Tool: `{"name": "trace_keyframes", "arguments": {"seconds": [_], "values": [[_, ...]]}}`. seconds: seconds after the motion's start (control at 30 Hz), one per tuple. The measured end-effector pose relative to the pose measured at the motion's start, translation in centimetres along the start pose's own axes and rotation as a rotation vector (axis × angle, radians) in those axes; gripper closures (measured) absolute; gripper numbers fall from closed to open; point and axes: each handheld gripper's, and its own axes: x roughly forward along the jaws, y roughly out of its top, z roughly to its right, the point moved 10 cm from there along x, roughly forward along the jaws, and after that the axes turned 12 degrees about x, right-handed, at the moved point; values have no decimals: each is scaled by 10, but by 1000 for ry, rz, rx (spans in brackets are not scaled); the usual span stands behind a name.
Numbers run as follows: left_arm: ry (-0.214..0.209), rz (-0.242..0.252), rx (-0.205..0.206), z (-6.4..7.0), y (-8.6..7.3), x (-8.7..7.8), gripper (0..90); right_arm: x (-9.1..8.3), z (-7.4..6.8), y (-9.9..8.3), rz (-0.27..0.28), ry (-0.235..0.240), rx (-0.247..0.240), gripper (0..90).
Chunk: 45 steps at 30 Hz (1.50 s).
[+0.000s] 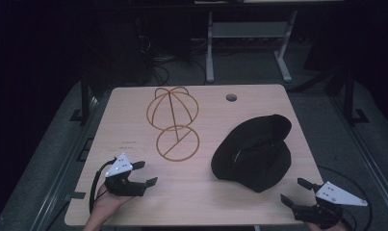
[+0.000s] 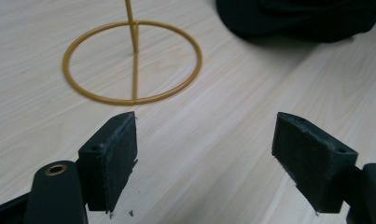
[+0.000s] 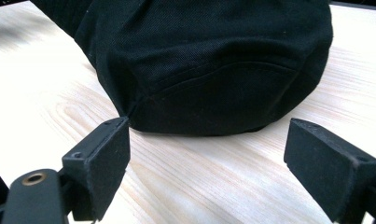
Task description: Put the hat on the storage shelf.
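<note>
A black cap (image 1: 254, 151) lies on the right half of the wooden table (image 1: 134, 110). A gold wire hat stand (image 1: 173, 122), with a round base ring and a domed wire top, rises left of the table's centre. My left gripper (image 1: 146, 173) hovers open near the front left edge, short of the stand's base ring (image 2: 132, 60), with nothing between its fingers. My right gripper (image 1: 295, 191) is open at the front right corner, its jaws facing the near side of the cap (image 3: 209, 65) without touching it.
A round cable hole (image 1: 231, 97) sits near the table's far edge. Bare wood lies between the two grippers along the front. Behind the table stand a white desk frame (image 1: 247, 38) and loose cables on a dark floor.
</note>
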Motion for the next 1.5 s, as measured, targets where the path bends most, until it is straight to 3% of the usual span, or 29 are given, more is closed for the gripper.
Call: {"name": "trace_keyframes", "arguments": {"seconds": [0.13, 0.2, 0.37, 0.4, 0.57, 0.8, 1.1, 1.5], "values": [[-20, 2, 1, 3, 2, 3, 215, 3, 1, -1, -8, 4, -4, 140], [-36, -4, 26, 6, 4, 6, 215, 3, 1, -3, -16, 1, 8, 140], [-71, -4, 37, 15, 7, 11, 219, -1, 3, -2, -4, -10, 14, 140], [-86, -26, 74, 20, 7, 12, 222, -3, 2, -1, 1, -18, 19, 140], [-122, -2, 87, 30, 16, 13, 220, -4, 3, 0, 7, -20, 19, 140], [-174, 23, 119, 44, 38, 25, 215, -5, 6, -1, 7, -20, 30, 140], [-256, 21, 185, 75, 70, 54, 216, -5, 5, -2, 0, -16, 26, 140], [-328, 9, 266, 105, 104, 82, 222, -2, 1, -3, -13, 5, 10, 140]]}}
